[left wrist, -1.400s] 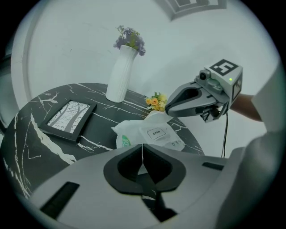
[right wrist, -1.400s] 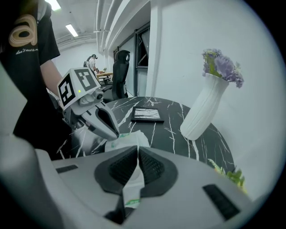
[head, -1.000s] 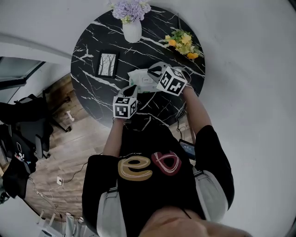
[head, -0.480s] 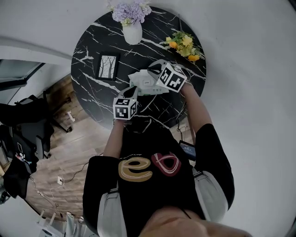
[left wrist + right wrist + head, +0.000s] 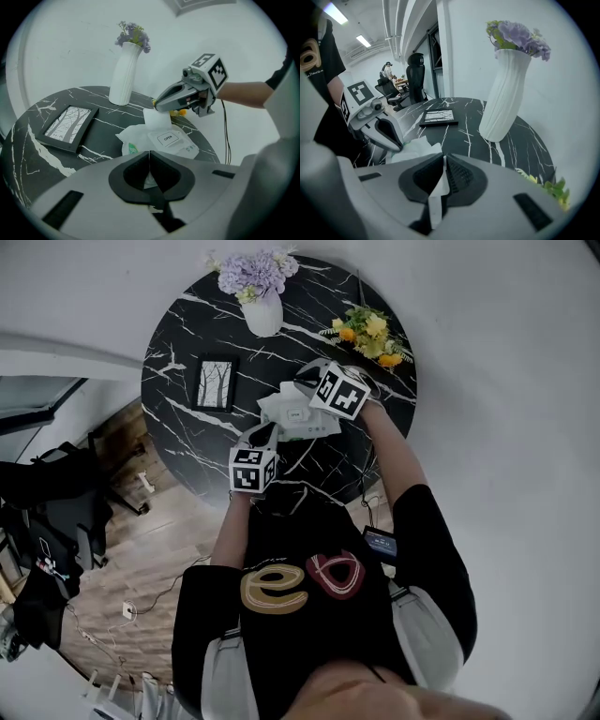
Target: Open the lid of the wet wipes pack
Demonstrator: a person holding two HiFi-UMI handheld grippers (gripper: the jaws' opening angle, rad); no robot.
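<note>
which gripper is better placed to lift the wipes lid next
Right. The right gripper pinches a white flap standing up from the wet wipes pack; the left gripper is shut on the pack's near edge, likely steadying it.

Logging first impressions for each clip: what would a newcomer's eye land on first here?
A wet wipes pack lies on the round black marble table, gripped from both ends. The left claw is clamped on its near edge, and the right claw pinches a white sheet standing up at its far side, jaws just eased slightly. Behind stands a white vase of purple flowers.
</note>
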